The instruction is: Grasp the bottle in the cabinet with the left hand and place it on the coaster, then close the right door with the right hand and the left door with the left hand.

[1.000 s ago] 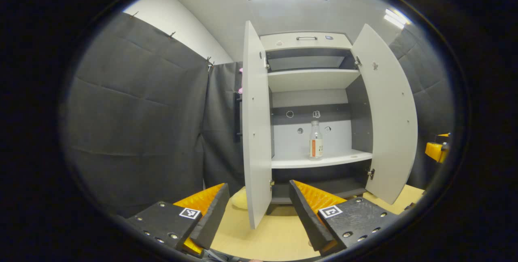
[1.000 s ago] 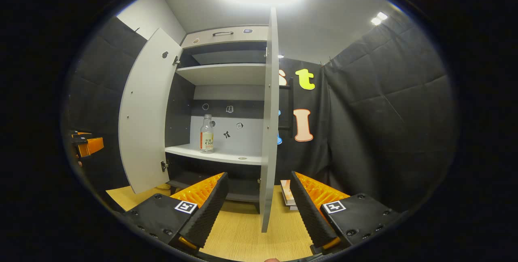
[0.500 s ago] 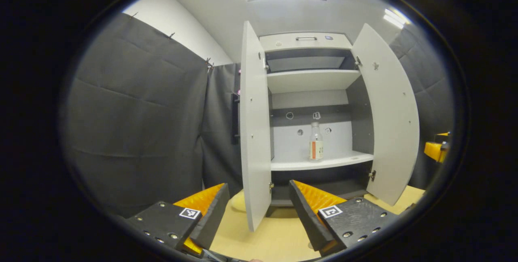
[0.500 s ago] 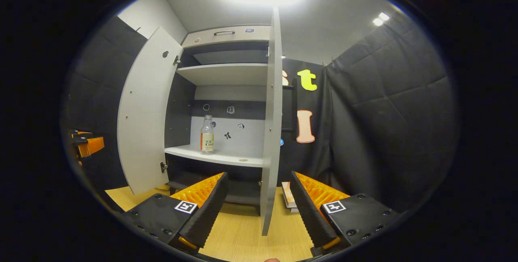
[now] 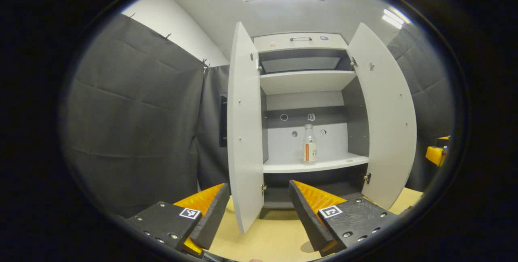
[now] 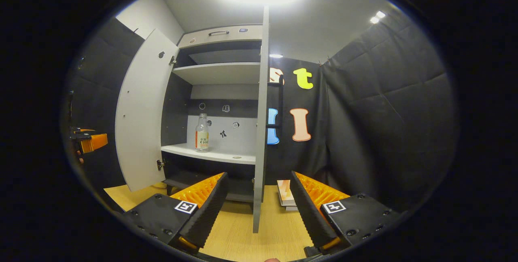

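My left claw [image 5: 257, 213] hangs released, and the clear plastic bottle with the orange label [image 5: 309, 149] stands upright on the white cabinet shelf [image 5: 283, 167], ahead and slightly right (1 straight reach between the doors). My right claw [image 6: 257, 209] is released too, farther off.

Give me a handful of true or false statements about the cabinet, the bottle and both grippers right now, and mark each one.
1. The bottle stands upright on a shelf inside the cabinet. True.
2. Both cabinet doors are shut. False: the left door and the right door both stand open.
3. The left gripper is shut on the bottle. False: it is open and well short of the bottle.
4. The right gripper is open and holds nothing. True.
5. The shelf above the bottle is stacked with boxes. False: the upper shelf looks bare.
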Tool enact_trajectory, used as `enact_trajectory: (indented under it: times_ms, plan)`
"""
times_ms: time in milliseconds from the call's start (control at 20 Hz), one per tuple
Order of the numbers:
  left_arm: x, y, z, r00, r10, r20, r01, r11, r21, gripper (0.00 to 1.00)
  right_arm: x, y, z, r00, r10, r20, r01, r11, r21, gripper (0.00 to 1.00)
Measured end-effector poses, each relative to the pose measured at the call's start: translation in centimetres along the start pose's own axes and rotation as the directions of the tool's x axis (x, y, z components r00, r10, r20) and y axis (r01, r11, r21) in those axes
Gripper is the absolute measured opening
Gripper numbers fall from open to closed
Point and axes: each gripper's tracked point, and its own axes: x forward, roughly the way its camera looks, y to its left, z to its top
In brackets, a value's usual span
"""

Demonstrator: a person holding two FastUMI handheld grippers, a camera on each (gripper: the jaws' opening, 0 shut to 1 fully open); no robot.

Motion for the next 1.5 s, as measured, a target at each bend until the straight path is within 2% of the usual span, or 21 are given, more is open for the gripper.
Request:
enact_trajectory:
  times_ms: [100,400,600,850,1050,1100,1250,1500]
  plan:
    - [0.5,-1.3,0.2,1.000,-0.014,-0.006,0.014,1.000,-0.008,0.92,-0.2,-0.8,-0.3,1.000,-0.001,0.005,0.001,1.000,0.000,0.94]
    - [2.8,-4.3,2.0,1.000,-0.026,-0.005,0.026,0.999,-0.034,0.92,-0.7,-3.1,-1.8,1.000,0.025,0.000,-0.025,1.000,0.017,0.96]
    - [5.4,-6.4,3.6,0.998,-0.062,-0.004,0.061,0.998,-0.009,0.92,-1.1,-5.5,-2.0,1.000,-0.017,-0.010,0.017,0.999,0.038,0.97]
    - [9.7,-8.8,4.3,0.993,-0.122,0.000,0.121,0.991,-0.063,0.92,-1.0,-7.4,-2.9,0.996,-0.077,-0.037,0.078,0.996,0.041,0.97]
    - [14.1,-10.2,4.9,0.985,-0.171,0.000,0.170,0.982,-0.084,0.90,-0.8,-7.9,-3.0,0.991,-0.125,-0.039,0.125,0.992,0.013,0.96]
    - [15.3,-10.6,5.0,0.983,-0.185,-0.002,0.184,0.979,-0.089,0.92,-0.7,-8.1,-3.0,0.990,-0.138,-0.041,0.139,0.990,0.007,0.96]
    - [18.3,-11.6,5.0,0.975,-0.222,-0.004,0.221,0.972,-0.084,0.90,-0.3,-8.3,-3.3,0.982,-0.179,-0.058,0.180,0.983,0.025,0.97]
    - [23.5,-12.9,4.8,0.965,-0.263,-0.025,0.259,0.962,-0.090,0.90,0.3,-8.5,-3.9,0.968,-0.239,-0.073,0.241,0.971,0.008,0.96]
